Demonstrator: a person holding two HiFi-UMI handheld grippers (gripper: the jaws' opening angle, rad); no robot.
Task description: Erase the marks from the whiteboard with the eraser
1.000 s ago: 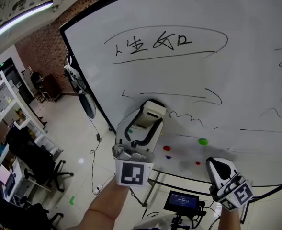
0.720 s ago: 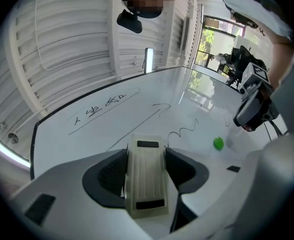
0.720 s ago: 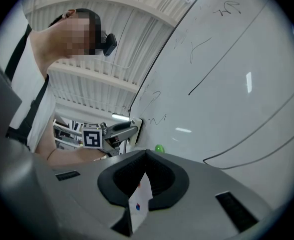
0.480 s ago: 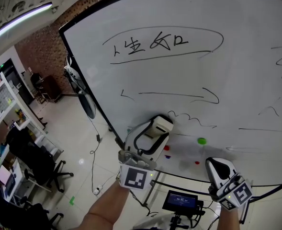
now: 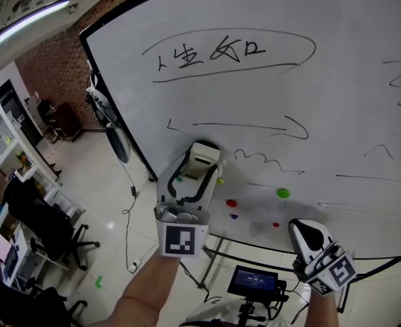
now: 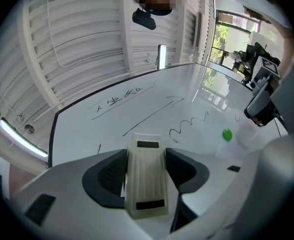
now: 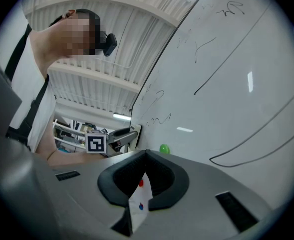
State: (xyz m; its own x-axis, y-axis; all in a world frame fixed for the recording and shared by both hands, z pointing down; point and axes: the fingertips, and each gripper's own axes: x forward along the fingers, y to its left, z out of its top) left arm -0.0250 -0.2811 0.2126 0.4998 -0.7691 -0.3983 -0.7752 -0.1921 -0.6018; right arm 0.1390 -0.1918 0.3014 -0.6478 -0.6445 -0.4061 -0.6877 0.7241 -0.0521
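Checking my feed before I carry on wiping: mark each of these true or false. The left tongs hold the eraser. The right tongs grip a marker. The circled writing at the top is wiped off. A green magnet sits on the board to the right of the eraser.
1. The left tongs hold the eraser. True.
2. The right tongs grip a marker. False: they are shut on nothing.
3. The circled writing at the top is wiped off. False: it is on the board, unsmudged.
4. A green magnet sits on the board to the right of the eraser. True.
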